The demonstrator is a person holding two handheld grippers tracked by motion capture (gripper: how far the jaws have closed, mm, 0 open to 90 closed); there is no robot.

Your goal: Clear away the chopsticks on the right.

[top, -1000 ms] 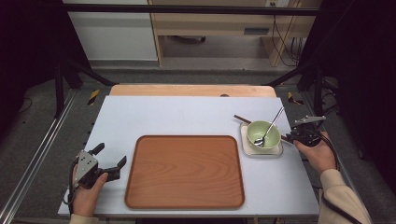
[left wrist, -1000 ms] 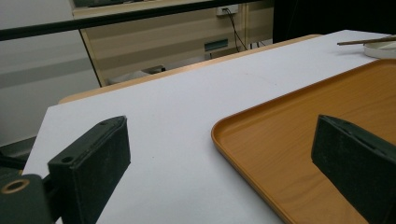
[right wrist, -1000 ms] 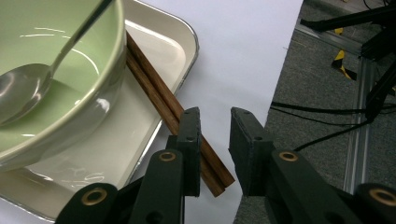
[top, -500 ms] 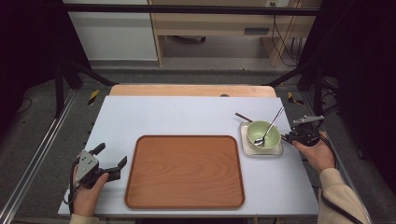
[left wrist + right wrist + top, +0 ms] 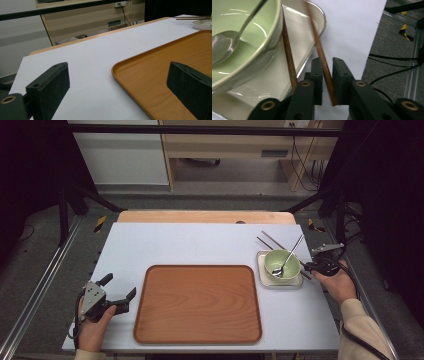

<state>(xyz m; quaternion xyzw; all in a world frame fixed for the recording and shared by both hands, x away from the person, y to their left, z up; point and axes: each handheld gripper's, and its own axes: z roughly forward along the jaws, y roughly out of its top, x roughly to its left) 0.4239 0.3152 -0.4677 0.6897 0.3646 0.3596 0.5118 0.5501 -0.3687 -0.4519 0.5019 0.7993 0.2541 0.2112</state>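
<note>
- Right gripper (image 5: 327, 82), lower centre of the right gripper view: jaws have just been closing and now pinch one chopstick (image 5: 322, 55); the second chopstick (image 5: 288, 52) runs outside the left jaw, its lower end hidden behind the gripper body.
- In the high view the right gripper (image 5: 306, 266) sits at the right edge of the white dish (image 5: 264, 279); the chopsticks' middle is hidden behind the green bowl (image 5: 280, 260).
- Spoon (image 5: 289, 256) leans in the bowl, handle up and to the right.
- Left gripper (image 5: 120, 292), lower left of the high view: jaws spread wide, nothing between them, just left of the wooden tray (image 5: 200, 302).
- Left gripper view cuts off the tray on the right.
- Dish lies close to the table (image 5: 200, 242) right edge; bare table above the tray.
</note>
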